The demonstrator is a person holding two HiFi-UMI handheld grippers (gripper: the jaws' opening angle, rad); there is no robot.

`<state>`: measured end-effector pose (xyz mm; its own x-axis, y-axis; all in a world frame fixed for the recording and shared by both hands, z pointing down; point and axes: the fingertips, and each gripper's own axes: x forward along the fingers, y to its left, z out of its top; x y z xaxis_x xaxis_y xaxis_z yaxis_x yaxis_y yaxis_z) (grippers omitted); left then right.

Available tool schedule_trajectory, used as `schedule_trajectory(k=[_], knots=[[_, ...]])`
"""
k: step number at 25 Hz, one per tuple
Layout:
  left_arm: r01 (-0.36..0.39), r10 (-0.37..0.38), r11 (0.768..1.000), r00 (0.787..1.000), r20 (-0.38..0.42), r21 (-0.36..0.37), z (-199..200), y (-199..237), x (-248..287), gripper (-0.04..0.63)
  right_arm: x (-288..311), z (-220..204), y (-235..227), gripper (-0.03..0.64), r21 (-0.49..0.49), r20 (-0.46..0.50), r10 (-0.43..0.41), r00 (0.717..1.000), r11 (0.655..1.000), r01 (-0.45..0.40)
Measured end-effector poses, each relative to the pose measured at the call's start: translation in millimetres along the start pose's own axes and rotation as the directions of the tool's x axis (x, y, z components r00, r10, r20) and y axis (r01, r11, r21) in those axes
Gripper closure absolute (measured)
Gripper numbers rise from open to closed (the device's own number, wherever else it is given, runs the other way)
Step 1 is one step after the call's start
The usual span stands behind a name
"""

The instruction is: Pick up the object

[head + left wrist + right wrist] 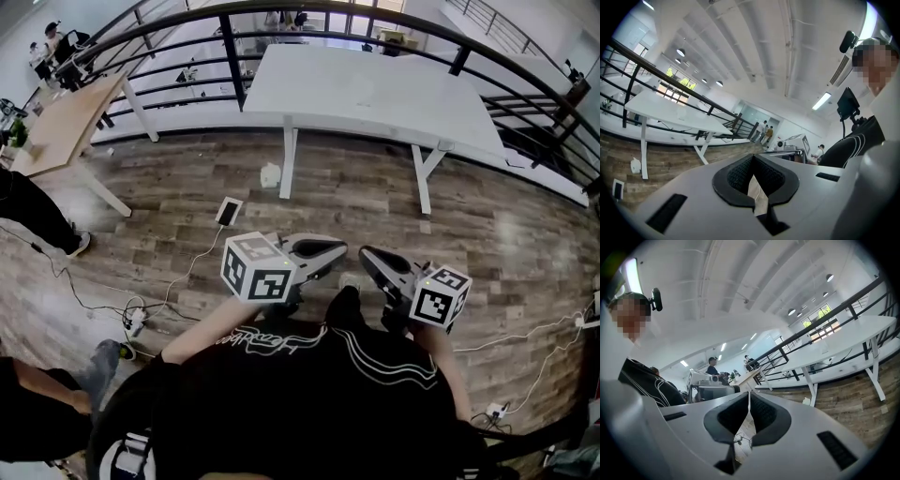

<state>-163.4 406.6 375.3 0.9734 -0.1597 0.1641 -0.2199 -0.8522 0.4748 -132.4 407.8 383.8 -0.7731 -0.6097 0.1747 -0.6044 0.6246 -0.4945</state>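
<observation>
I hold both grippers close to my chest, above a wooden floor [487, 234]. In the head view the left gripper [341, 249] and the right gripper [366, 254] point toward each other, tips almost meeting. Each is shut with nothing between its jaws. The left gripper view shows the left gripper [752, 159] with its dark pads closed at the tip. In the right gripper view, the right gripper [749, 397] has its pads together as well. A small white object [270, 174] and a phone [229, 211] on a cable lie on the floor ahead.
A long white table [375, 94] stands ahead by a black railing [234, 56]. A wooden table [66, 122] is at the far left. Cables and a power strip [134, 319] lie at the lower left. A person's leg [37, 220] shows at the left edge.
</observation>
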Motion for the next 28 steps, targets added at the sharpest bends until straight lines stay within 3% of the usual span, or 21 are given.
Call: schedule_trajectory(k=[13,21,28], knots=[[-0.056,0.056,0.994,0.998,-0.006,-0.098,39.5,105.4,86.6,0.588,32.7,47.1,-130.3,0.600,0.062,-0.058,0.045,0.997,0.997,-0.041],[-0.114,0.114,0.982,0.993,-0.008,-0.148,118.8,198.7,191.5,0.588,44.5,136.9,-263.9,0.600,0.089,-0.088,0.081,0.993,0.993,-0.073],[-0.132,0.131,0.984,0.991,-0.009,-0.118,186.5,251.1,283.3,0.588,31.6,216.3,-363.2,0.600,0.101,-0.051,0.105,0.993,0.990,-0.099]])
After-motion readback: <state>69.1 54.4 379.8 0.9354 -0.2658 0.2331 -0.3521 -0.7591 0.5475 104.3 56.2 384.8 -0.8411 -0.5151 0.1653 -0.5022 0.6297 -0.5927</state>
